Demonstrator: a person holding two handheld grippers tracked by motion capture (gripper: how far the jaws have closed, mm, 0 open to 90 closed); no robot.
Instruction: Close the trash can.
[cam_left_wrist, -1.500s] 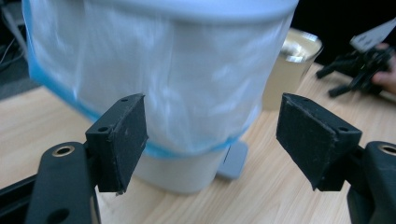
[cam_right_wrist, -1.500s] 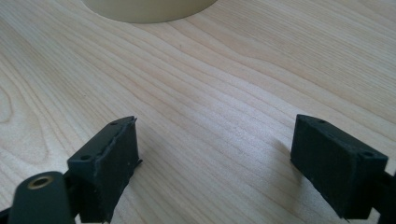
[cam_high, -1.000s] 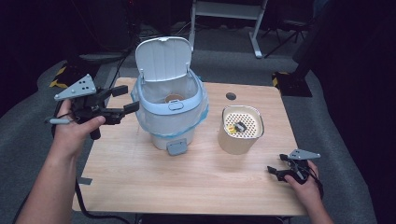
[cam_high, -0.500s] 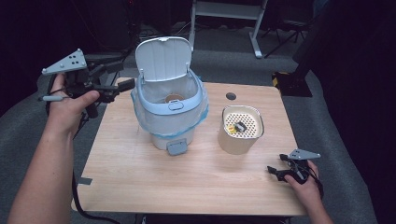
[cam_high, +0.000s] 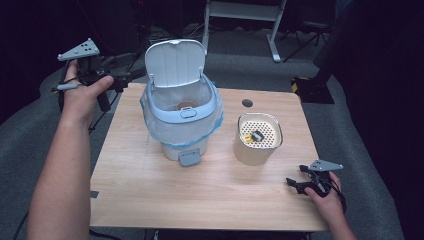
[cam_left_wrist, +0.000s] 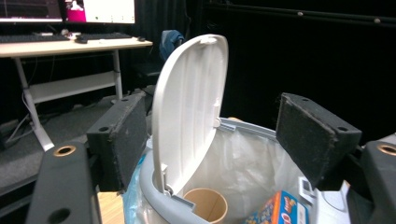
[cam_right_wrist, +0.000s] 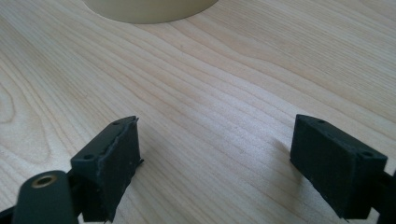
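From the high view we note a small lidded bin (cam_high: 182, 117) standing on the wooden table (cam_high: 150, 190), left of centre, lined with a thin plastic bag and with its lid (cam_high: 175, 62) raised upright at the far side. A paper cup (cam_high: 186, 105) lies inside. To the right of the bin, apart from it, stands a cream canister (cam_high: 257, 139) with a perforated top bearing a small dark object. The left gripper (cam_high: 131, 76) is held in the air off the table's far left corner, its jaws pointing toward the lid and not touching it. The right gripper (cam_high: 295, 183) rests low at the near right edge of the table, well apart from the canister.

In the left gripper view we record the lid (cam_left_wrist: 189, 112) standing edge-on between and beyond the two black jaws, which are spread wide and clasp nothing; they have just narrowed a little. Below, inside the bag, we see the paper cup (cam_left_wrist: 205, 204) and a colourful small box (cam_left_wrist: 280, 210).

In the right gripper view we find the jaws set wide apart over bare wood (cam_right_wrist: 210, 116), with nothing between them. The base of the canister (cam_right_wrist: 149, 10) shows at the top edge, clear of the jaws.
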